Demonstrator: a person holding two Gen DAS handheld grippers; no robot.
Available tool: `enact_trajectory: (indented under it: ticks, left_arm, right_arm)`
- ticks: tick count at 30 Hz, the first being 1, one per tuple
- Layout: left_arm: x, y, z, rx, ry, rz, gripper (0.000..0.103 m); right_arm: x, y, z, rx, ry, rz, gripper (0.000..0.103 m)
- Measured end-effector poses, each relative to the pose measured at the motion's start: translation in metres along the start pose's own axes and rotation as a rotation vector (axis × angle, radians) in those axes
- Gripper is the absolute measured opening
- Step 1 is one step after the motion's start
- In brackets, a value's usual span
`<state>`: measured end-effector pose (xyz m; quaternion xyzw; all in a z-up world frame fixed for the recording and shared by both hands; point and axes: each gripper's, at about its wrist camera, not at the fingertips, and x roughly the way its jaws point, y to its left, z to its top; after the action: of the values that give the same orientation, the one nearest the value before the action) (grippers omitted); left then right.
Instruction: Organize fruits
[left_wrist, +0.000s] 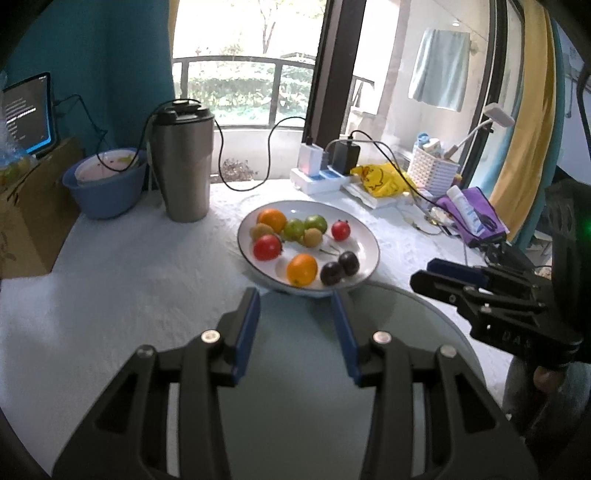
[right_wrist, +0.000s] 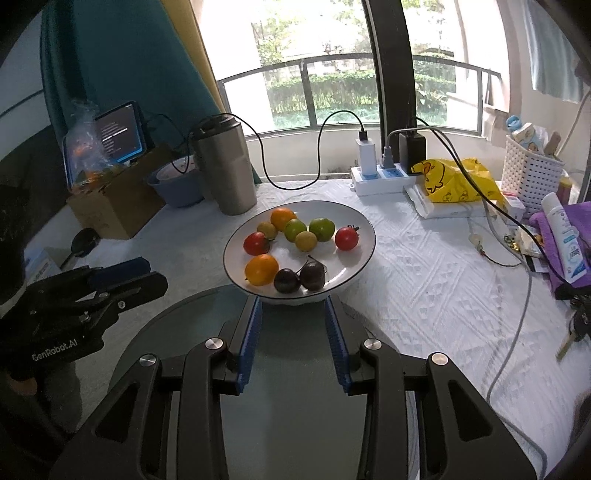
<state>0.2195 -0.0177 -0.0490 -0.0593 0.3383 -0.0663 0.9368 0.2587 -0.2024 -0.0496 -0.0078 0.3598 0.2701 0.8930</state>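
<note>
A white plate (left_wrist: 364, 236) (right_wrist: 354, 218) on the white tablecloth holds several fruits: two oranges (left_wrist: 302, 269) (right_wrist: 261, 269), two red tomatoes (left_wrist: 267, 247) (right_wrist: 346, 238), green fruits (left_wrist: 316, 223) (right_wrist: 322, 229), small yellow-brown fruits, and two dark cherries (left_wrist: 331, 273) (right_wrist: 312, 275). My left gripper (left_wrist: 295, 299) is open and empty, just short of the plate's near rim. My right gripper (right_wrist: 293, 302) is open and empty at the plate's near rim; it also shows in the left wrist view (left_wrist: 443, 275). A round grey-green glass plate (left_wrist: 295, 369) (right_wrist: 288, 387) lies under both grippers.
A steel tumbler (left_wrist: 183, 162) (right_wrist: 226, 166), a blue bowl (left_wrist: 105, 184), a cardboard box (right_wrist: 110, 206) and a tablet (left_wrist: 27, 114) stand at the left. A power strip (left_wrist: 319, 179) (right_wrist: 380, 179), yellow bag (right_wrist: 458, 181), white basket (right_wrist: 532, 173) and purple pouch (left_wrist: 472, 214) lie at the right.
</note>
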Motion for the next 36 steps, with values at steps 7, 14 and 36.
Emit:
enact_trajectory:
  ticks: [7,14,36]
  left_arm:
    - [-0.016,-0.005,-0.018,-0.003,0.01,-0.013,0.044]
    - [-0.042,-0.009,-0.033,-0.011,-0.01,-0.022,0.086]
    - [-0.186,-0.032,-0.04,0.053,-0.359,0.146,0.092]
  right_arm:
    - [-0.017,0.012,-0.013,-0.008,-0.009,-0.009,0.038]
    - [-0.041,0.026,-0.025,-0.024,-0.031,-0.025,0.038]
    - [-0.164,0.073,-0.027,-0.106,-0.245,-0.123,0.081]
